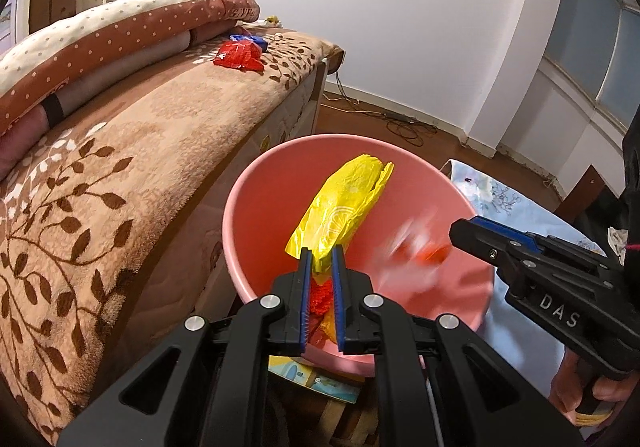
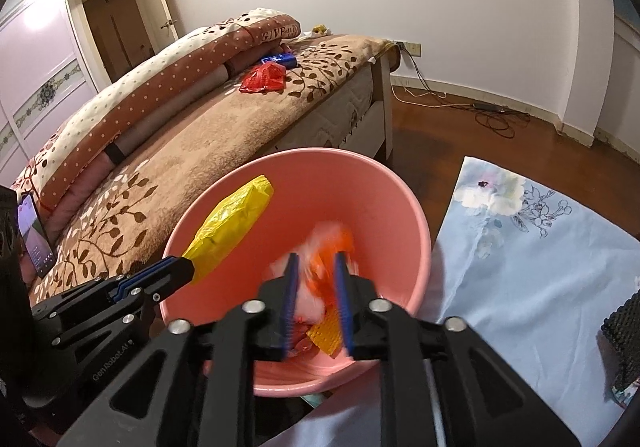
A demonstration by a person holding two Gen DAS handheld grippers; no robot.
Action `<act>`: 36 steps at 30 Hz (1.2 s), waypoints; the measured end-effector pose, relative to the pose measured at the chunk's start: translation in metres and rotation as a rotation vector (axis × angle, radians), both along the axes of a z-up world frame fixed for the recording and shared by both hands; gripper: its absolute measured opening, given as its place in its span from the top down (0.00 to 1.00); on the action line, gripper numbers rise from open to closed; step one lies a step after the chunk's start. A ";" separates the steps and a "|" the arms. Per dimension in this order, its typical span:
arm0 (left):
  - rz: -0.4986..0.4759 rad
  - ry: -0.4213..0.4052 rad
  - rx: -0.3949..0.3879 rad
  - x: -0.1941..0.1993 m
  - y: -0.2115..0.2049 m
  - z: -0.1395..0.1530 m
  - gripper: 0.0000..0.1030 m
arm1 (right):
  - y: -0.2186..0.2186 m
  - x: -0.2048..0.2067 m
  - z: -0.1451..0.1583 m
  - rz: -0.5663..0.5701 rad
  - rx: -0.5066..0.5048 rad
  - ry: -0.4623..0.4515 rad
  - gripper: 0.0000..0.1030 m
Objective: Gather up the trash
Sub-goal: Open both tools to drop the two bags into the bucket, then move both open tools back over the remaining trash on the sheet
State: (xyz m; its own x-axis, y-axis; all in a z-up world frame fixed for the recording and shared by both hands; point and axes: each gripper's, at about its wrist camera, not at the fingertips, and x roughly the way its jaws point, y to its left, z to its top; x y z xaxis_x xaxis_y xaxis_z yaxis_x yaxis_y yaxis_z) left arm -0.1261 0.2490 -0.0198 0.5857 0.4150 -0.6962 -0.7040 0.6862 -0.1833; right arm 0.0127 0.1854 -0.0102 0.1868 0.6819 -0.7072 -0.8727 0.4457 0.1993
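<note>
Holding yellow bag (image 1: 344,207) over pink bin (image 1: 256,207), left gripper (image 1: 320,259) clamped.

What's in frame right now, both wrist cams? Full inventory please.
bin: 1, pink, on floor beside bed
yellow bag: 1, yellow, over bin, pinched by left gripper
falling wrapper: 1, orange-white, blurred, dropping into bin below right gripper
red wrapper: 1, red, on bed blanket
blue packet: 1, blue, just behind red wrapper
blanket: 1, tan with brown leaves, covering bed
folded quilt: 1, brown polka-dot, along bed's far side
phone: 1, screen lit, on bed
floral sheet: 1, pale blue, right of bin
left gripper: shut on bag
right gripper: open
</note>
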 end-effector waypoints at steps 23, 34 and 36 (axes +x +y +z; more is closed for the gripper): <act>-0.065 -0.004 0.019 0.009 -0.027 0.011 0.68 | -0.053 0.003 0.005 -0.085 0.036 0.023 0.64; -0.185 0.006 0.023 0.037 -0.065 0.013 0.68 | -0.123 0.015 0.001 -0.206 0.053 0.057 0.63; -0.212 0.007 0.024 0.044 -0.073 0.012 0.68 | -0.137 0.017 0.000 -0.230 0.048 0.049 0.63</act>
State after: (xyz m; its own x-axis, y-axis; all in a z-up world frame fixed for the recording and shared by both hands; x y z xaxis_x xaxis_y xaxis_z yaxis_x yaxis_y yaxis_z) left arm -0.0818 0.1757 -0.0080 0.6567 0.2993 -0.6923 -0.5443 0.8235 -0.1603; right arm 0.0293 0.0481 -0.0105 0.3073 0.6582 -0.6873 -0.7377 0.6210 0.2648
